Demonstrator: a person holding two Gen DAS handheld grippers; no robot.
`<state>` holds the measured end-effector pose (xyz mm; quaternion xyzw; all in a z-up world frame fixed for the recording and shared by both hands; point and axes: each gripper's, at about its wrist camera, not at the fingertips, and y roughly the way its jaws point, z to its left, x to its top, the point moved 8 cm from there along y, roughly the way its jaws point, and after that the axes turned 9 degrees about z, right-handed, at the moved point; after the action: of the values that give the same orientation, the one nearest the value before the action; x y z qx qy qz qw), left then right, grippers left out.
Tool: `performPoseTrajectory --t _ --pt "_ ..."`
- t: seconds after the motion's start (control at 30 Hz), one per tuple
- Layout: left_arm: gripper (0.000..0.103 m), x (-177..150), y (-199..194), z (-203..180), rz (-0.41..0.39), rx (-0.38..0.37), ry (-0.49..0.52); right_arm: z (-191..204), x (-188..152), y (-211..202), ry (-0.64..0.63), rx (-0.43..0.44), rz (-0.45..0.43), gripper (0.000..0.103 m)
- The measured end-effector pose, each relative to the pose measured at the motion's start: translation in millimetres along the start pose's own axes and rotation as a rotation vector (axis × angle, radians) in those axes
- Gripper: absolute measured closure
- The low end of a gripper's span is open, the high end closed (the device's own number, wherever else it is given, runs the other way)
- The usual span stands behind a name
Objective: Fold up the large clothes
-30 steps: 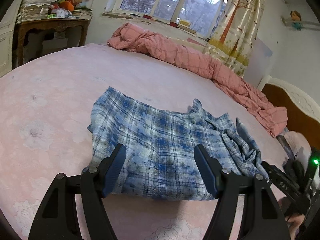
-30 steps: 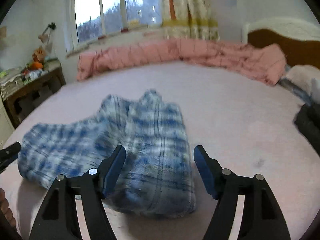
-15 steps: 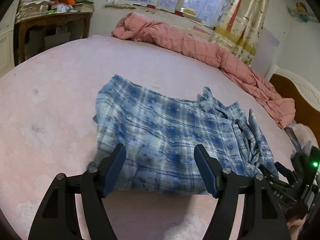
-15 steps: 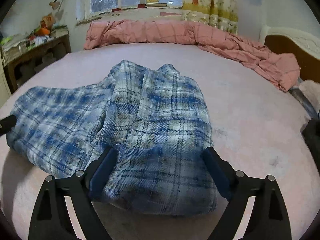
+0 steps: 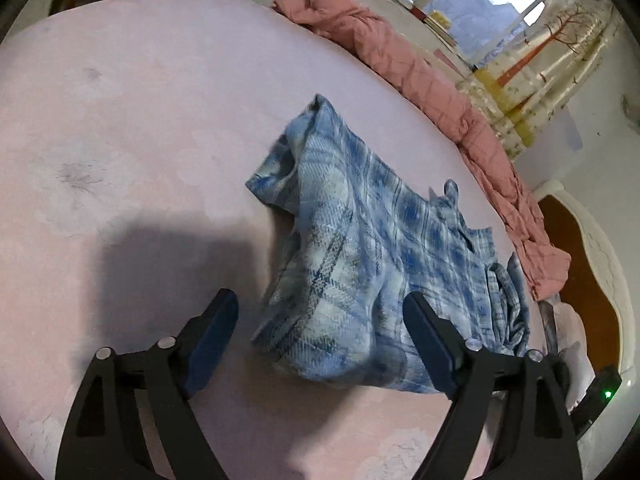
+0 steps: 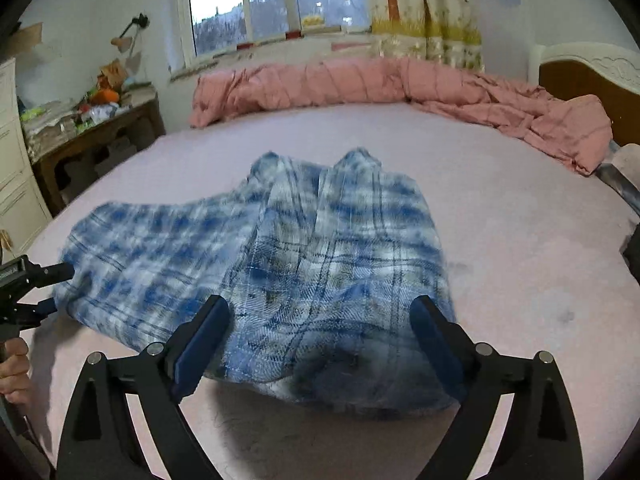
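A blue and white plaid garment (image 5: pixel 372 248) lies folded on the pink bed (image 5: pixel 132 128); it also shows in the right wrist view (image 6: pixel 304 264). My left gripper (image 5: pixel 320 320) is open, its jaws wide apart over the garment's near left end, nothing between them. My right gripper (image 6: pixel 320 328) is open, jaws wide apart at the garment's near edge at its right end. The left gripper's tips (image 6: pixel 48 276) show at the garment's left end in the right wrist view.
A rolled pink quilt (image 6: pixel 384 84) lies along the far side of the bed under the window. A wooden headboard (image 6: pixel 592 80) stands at the right. A cluttered wooden table (image 6: pixel 92 128) stands left of the bed. A dark item (image 6: pixel 632 248) lies at the right edge.
The left gripper has swung left and tilted, so the garment now sits to its right. The right gripper has pulled back slightly. Both stay open.
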<state>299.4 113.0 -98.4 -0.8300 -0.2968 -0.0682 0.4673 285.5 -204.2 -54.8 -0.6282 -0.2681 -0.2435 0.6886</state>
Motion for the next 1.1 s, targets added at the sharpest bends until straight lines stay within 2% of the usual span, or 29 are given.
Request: performPoseTrajectory --t 0.07,0.13,0.2,0.23,0.27,0.3,0.33,0.37,0.43,0.47,0.53,0.6,0.63,0.7,0.8,0.87,0.93,1.03,1.1 --pt "0.014 0 1 -2 0.001 -0.039 -0.001 -2 1 1 0.019 -0.015 -0.016 0.009" --pt "0.016 1 2 -2 -0.003 -0.058 -0.008 -6 2 -2 0.059 0.009 -0.032 0.009" --pt "0.052 2 3 -2 -0.025 -0.068 0.004 -11 4 -15 0.098 0.054 -0.075 0.009" --pt "0.077 0 7 -2 -0.006 -0.096 -0.001 -14 6 -21 0.113 0.076 -0.093 0.010" --pt "0.085 -2 14 -4 0.021 -0.137 -0.018 -18 8 -31 0.136 0.114 -0.124 0.010" --pt "0.086 -4 16 -3 0.022 -0.158 -0.026 -23 10 -42 0.159 0.163 -0.156 0.017" --pt "0.088 -3 14 -5 0.003 -0.150 -0.016 -27 13 -48 0.169 0.192 -0.167 0.027" --pt "0.089 -3 10 -10 -0.021 -0.127 0.015 -30 15 -54 0.177 0.232 -0.175 0.032" --pt "0.090 -4 2 -23 -0.065 -0.096 0.080 -32 18 -59 0.175 0.317 -0.180 0.060" --pt "0.091 -5 -3 -30 -0.094 -0.081 0.117 -30 18 -56 0.170 0.370 -0.163 0.066" --pt "0.092 -6 -9 -44 -0.139 -0.058 0.174 -21 16 -42 0.153 0.447 -0.093 0.086" --pt "0.092 -6 -14 -55 -0.181 -0.040 0.203 -7 7 -18 0.136 0.502 0.011 0.091" --pt "0.092 -4 -17 -59 -0.199 -0.037 0.200 0 -1 -2 0.132 0.486 0.082 0.092" --pt "0.092 -2 -23 -70 -0.228 -0.090 0.185 4 -17 26 0.120 0.371 0.201 0.094" --pt "0.092 -4 -32 -97 -0.271 -0.113 0.255 6 -13 19 0.096 0.354 0.158 0.094" --pt "0.092 -11 -40 -118 -0.291 -0.111 0.333 -4 -6 0 0.127 0.360 0.086 0.094" --pt "0.092 -21 -48 -144 -0.313 -0.128 0.413 -17 0 -19 0.145 0.325 0.022 0.094" --pt "0.092 -38 -53 -188 -0.324 -0.161 0.514 -59 10 -47 0.203 0.160 -0.101 0.094" --pt "0.092 -50 -51 -216 -0.313 -0.182 0.566 -92 11 -55 0.232 -0.012 -0.127 0.094"
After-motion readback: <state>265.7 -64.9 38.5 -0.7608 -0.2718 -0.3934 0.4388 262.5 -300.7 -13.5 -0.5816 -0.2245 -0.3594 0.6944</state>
